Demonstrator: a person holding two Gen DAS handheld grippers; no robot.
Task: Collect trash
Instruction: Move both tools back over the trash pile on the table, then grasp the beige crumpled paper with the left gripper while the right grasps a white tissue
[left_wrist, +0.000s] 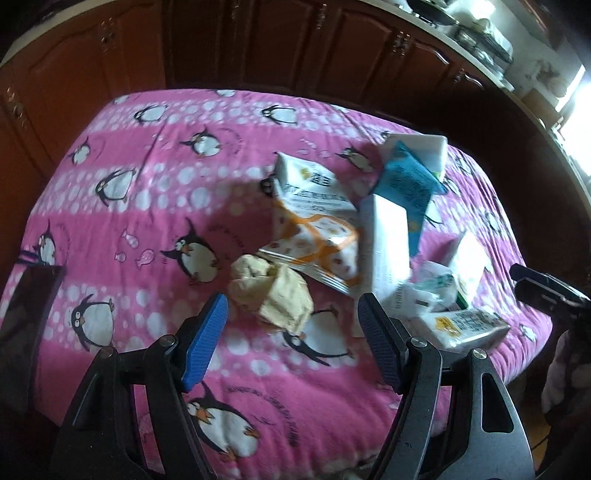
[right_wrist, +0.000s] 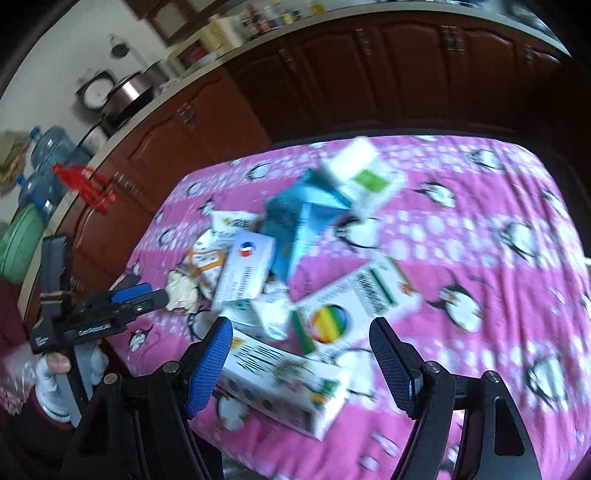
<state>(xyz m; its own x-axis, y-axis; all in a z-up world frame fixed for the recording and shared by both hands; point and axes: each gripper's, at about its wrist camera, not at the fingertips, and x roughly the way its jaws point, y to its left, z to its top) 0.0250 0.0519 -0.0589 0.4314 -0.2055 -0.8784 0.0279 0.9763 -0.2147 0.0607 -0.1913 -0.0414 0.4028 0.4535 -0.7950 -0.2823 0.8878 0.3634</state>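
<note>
Boxes (right_wrist: 354, 314) and wrappers (left_wrist: 314, 240) on penguin cloth (left_wrist: 147, 184)

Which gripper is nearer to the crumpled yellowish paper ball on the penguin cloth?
Left. The left gripper is open with the crumpled paper ball just ahead between its jaws. The right gripper is over the boxes, with the ball far to its left.

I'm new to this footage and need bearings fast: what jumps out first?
The bright pink penguin-print cloth covering the table, with a heap of white cardboard boxes and a blue carton piled on it. A crumpled beige paper wad lies just ahead of the open left gripper.
</note>
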